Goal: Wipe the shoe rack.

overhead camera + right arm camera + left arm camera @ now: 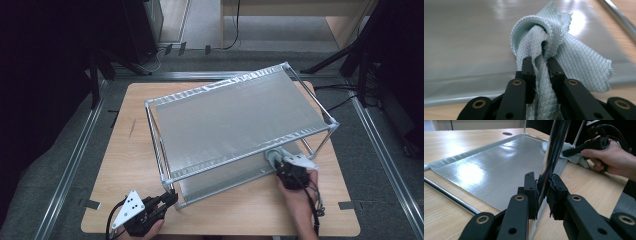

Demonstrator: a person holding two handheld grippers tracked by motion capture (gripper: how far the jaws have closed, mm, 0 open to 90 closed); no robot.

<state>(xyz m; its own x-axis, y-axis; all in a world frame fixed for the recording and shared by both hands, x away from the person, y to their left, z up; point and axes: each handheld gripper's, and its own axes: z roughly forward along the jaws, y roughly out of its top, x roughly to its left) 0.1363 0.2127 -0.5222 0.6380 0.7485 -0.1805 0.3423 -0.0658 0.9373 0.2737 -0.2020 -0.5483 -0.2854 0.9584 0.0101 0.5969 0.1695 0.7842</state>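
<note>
While the left tool (543,192) clamps the rack's chrome corner post (554,150) at seven o'clock, the right tool (540,66) grips a pale-blue waffle-weave cloth (574,60) on the grey lower shelf's (499,162) near edge at five o'clock, bare wooden counter (125,165) alongside.

Waffle-weave cloth (564,52), glossy metal post (552,152), wooden table (130,165)

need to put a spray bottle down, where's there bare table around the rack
Bare wood runs left of the rack, from the table edge to its posts, and along the near edge between the left gripper and right gripper. The near-right corner is crowded by the cloth.
</note>
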